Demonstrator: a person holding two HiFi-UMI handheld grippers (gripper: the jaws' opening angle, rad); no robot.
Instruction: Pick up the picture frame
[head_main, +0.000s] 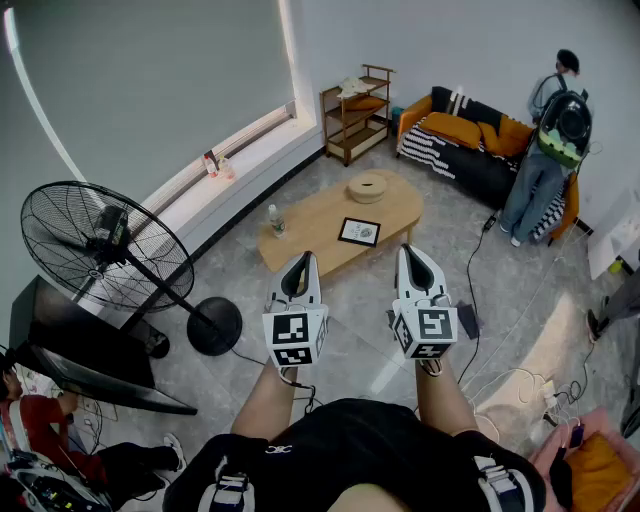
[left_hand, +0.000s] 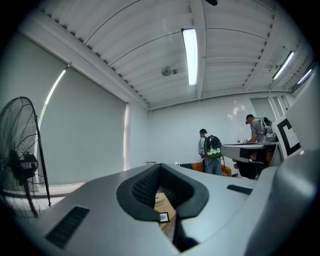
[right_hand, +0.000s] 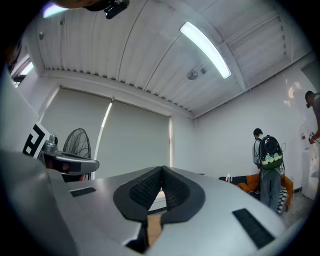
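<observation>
A dark picture frame (head_main: 359, 232) with a white mat lies flat on the oval wooden coffee table (head_main: 310, 235), far ahead of both grippers. It shows small through the left gripper's jaws as the frame (left_hand: 163, 217). My left gripper (head_main: 301, 262) and right gripper (head_main: 412, 253) are held side by side in the air, level, well short of the table. Both are shut with nothing between the pads.
On the table stand a water bottle (head_main: 276, 221) and a round woven object (head_main: 367, 187). A big floor fan (head_main: 105, 247) is at left. A person with a backpack (head_main: 548, 145) stands by the sofa (head_main: 470, 140). Cables (head_main: 520, 385) trail at right.
</observation>
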